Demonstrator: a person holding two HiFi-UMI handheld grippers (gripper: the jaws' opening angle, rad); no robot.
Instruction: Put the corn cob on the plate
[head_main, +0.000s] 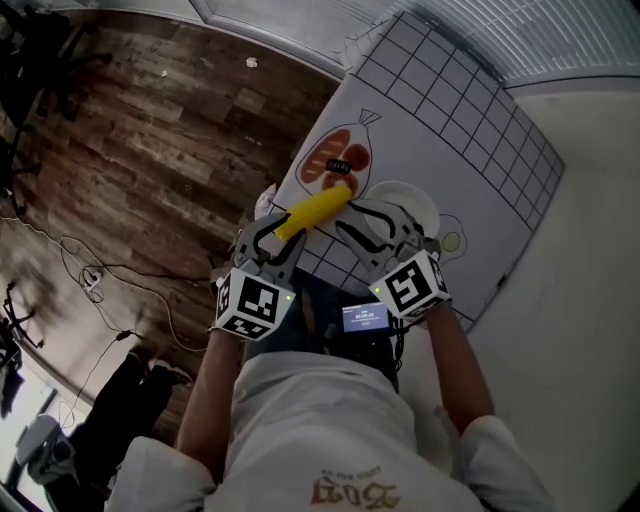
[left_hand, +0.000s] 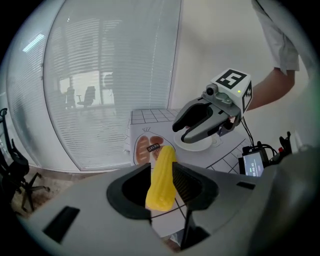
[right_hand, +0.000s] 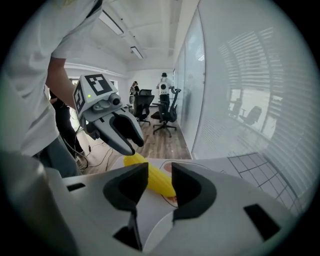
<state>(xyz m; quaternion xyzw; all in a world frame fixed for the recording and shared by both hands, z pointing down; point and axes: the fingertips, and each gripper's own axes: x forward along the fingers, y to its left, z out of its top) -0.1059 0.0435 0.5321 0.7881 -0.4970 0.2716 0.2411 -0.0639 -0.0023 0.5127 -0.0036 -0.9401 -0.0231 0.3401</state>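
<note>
Corn cob (head_main: 315, 210): it is sitting crosswise just beside the plate (head_main: 418, 198), not on it, with its thin tip reaching over the printed bread bag (head_main: 335, 160).
Left gripper (head_main: 283, 235): it is clenching the corn cob by its thick end, and the cob is filling the gap between the jaws.
Right gripper (head_main: 375, 228): it is hovering released over the near edge of the plate; its jaws are standing apart with nothing between them, and the cob is lying beyond them.
Plate: white and round, it is resting bare on the gridded white mat (head_main: 440, 110).
Writing on the mat: the bread bag next to the plate is carrying a small dark label (head_main: 338, 168); its letters are too blurred to read.
Screen (head_main: 365, 318): it is glowing blue on the near side of the plate, at the person's waist, with lines too small to read.
Markers: each gripper's cube is showing a black-and-white square pattern.
</note>
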